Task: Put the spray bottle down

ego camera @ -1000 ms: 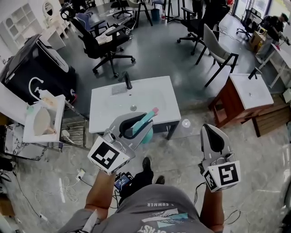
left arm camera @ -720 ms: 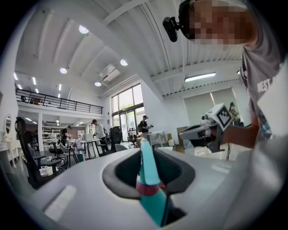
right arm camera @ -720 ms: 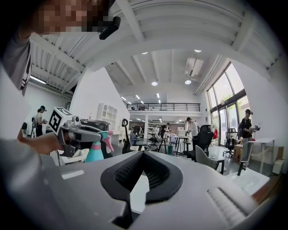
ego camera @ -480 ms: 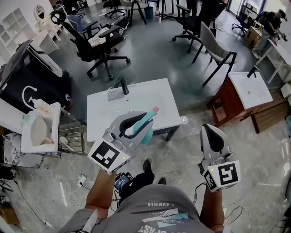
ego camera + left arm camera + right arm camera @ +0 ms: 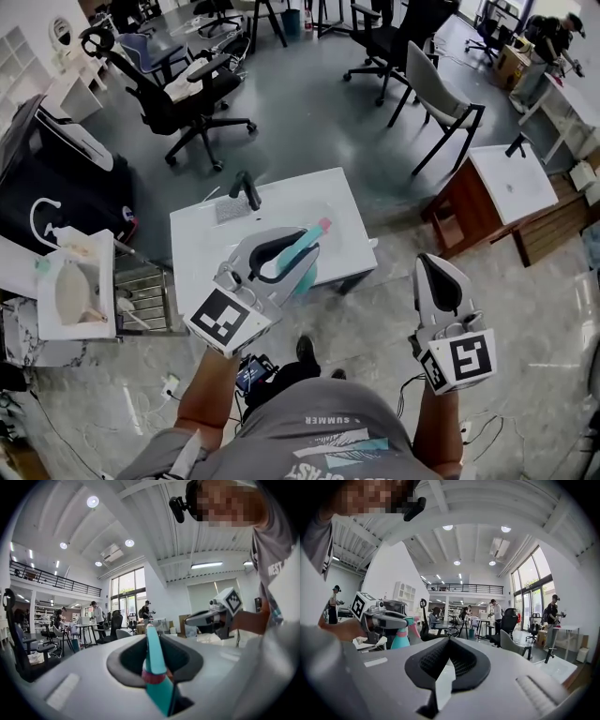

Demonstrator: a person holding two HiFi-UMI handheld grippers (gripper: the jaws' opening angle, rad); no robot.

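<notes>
A teal spray bottle (image 5: 300, 251) with a pink nozzle tip lies between the jaws of my left gripper (image 5: 281, 246), which is shut on it. It hangs in the air over the near edge of a white washbasin top (image 5: 323, 202). In the left gripper view the bottle's neck and pink collar (image 5: 153, 665) run straight along the jaws. My right gripper (image 5: 441, 262) hangs to the right over the floor, shut, with nothing in it. The right gripper view shows the left gripper (image 5: 386, 618) and the bottle's teal body (image 5: 400, 638) off to its left.
A black faucet (image 5: 246, 190) stands at the washbasin top's far left. A second basin on a wooden cabinet (image 5: 506, 187) is at the right. A rack with a white basin (image 5: 75, 286) stands left. Office chairs (image 5: 183, 89) and a grey chair (image 5: 436, 89) stand beyond.
The washbasin top has come nearer and shifted left under the left gripper as the person walked forward. Both grippers keep their pose, and the bottle stays gripped.
</notes>
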